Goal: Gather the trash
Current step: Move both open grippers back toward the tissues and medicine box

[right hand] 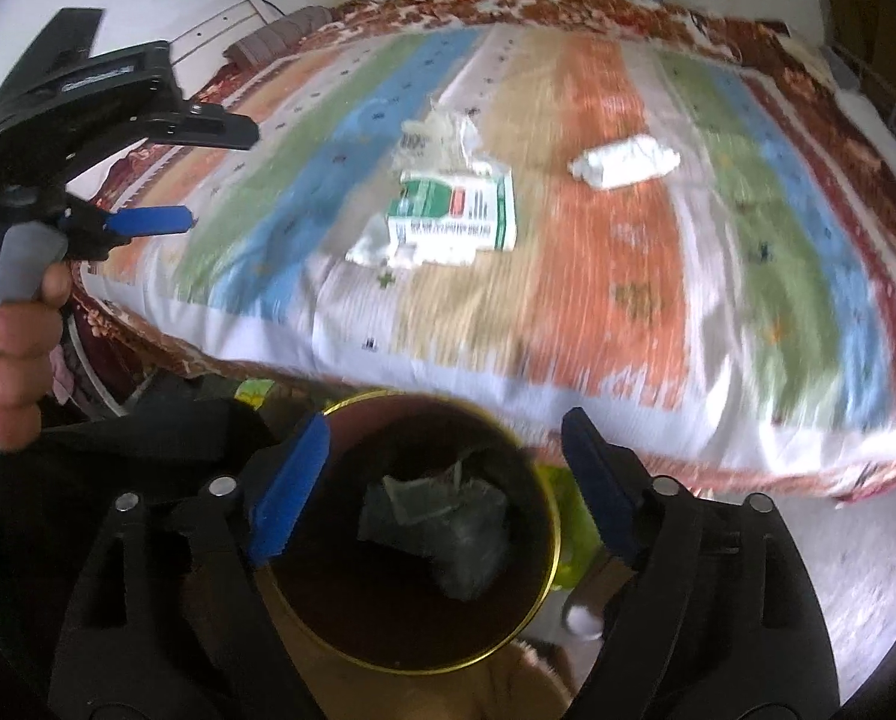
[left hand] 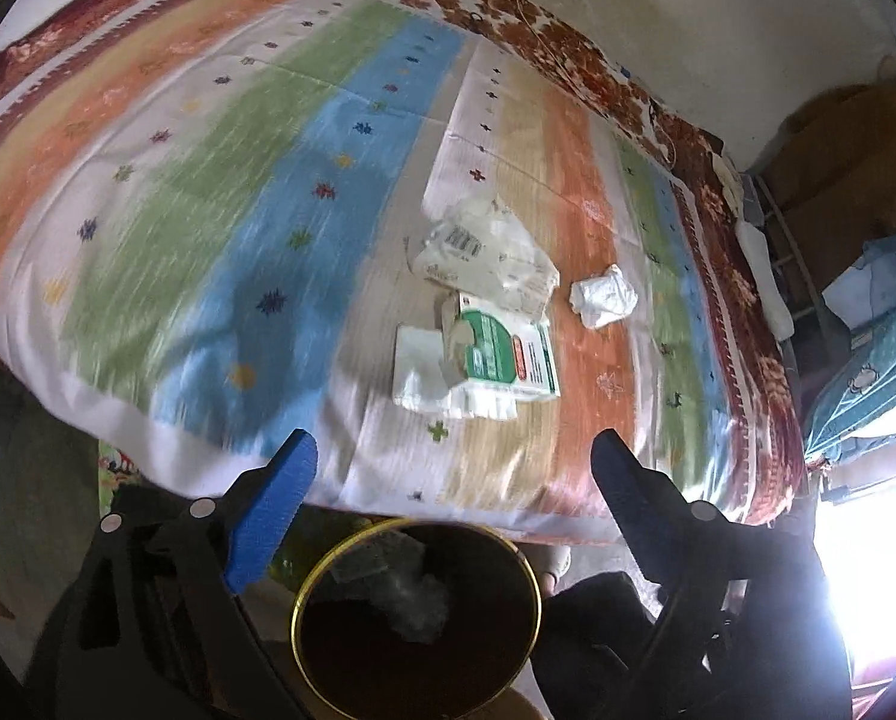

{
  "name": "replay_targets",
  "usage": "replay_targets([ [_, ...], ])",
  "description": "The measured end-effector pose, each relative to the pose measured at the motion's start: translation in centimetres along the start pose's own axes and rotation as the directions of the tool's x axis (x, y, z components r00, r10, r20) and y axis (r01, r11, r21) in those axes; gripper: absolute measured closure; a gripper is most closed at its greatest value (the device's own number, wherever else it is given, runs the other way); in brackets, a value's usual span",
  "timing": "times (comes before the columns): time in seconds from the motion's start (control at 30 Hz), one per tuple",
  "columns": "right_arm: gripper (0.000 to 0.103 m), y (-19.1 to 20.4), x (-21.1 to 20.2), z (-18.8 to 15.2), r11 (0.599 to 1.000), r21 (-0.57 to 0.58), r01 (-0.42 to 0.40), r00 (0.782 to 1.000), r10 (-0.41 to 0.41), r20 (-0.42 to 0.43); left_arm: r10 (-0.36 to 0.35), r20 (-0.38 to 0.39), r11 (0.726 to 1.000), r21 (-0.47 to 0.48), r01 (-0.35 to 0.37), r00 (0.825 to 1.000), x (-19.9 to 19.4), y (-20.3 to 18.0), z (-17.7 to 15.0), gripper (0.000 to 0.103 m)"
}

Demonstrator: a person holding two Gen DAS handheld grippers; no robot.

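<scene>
A green and white carton (left hand: 502,354) (right hand: 457,216) lies on the striped bed cover with a torn clear wrapper (left hand: 484,252) (right hand: 435,135) behind it and a white tissue (left hand: 417,372) (right hand: 366,246) at its left. A crumpled white paper ball (left hand: 604,297) (right hand: 625,162) lies to the right. A dark bin with a gold rim (left hand: 327,558) (right hand: 553,516) stands below the bed's edge, with crumpled trash (left hand: 417,600) (right hand: 448,528) inside. My left gripper (left hand: 454,468) is open and empty above the bin; it also shows in the right wrist view (right hand: 219,174). My right gripper (right hand: 444,456) is open and empty over the bin.
The bed cover (left hand: 207,180) (right hand: 748,240) has a red-brown floral border. Blue patterned cloth and boxes (left hand: 868,330) crowd the right side. Bright window glare (left hand: 868,570) is at the lower right. A wall (left hand: 688,18) runs behind the bed.
</scene>
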State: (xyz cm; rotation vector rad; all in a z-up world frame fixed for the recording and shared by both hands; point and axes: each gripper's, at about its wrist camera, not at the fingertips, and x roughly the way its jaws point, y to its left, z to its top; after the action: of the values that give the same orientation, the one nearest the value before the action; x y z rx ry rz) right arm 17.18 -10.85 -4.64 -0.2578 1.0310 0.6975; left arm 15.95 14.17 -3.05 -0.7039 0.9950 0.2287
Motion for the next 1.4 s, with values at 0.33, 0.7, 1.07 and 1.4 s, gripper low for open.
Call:
replay_targets([
  [0.33,0.009,-0.1,0.3,2.7,1.0,-0.014,-0.025,0.999,0.025,0.04,-0.004,-0.064,0.998,-0.068,-0.001,0.998,2.3,2.3,2.9,0.006],
  [0.7,0.009,-0.7,2.0,7.6,1.0,-0.026,-0.005,0.991,0.008,0.136,-0.02,-0.171,0.994,-0.106,0.002,0.985,6.3,4.8,4.2,0.007],
  [1.07,0.01,-2.3,7.3,11.5,0.999,-0.042,-0.024,0.985,0.03,0.172,0.024,-0.222,0.999,-0.042,-0.034,0.975,9.3,4.4,4.2,0.016],
  [1.4,0.031,-2.9,11.7,14.3,0.998,-0.014,-0.063,0.988,0.064,0.138,0.018,-0.27,0.997,-0.067,-0.037,0.963,11.8,4.9,4.1,0.032],
])
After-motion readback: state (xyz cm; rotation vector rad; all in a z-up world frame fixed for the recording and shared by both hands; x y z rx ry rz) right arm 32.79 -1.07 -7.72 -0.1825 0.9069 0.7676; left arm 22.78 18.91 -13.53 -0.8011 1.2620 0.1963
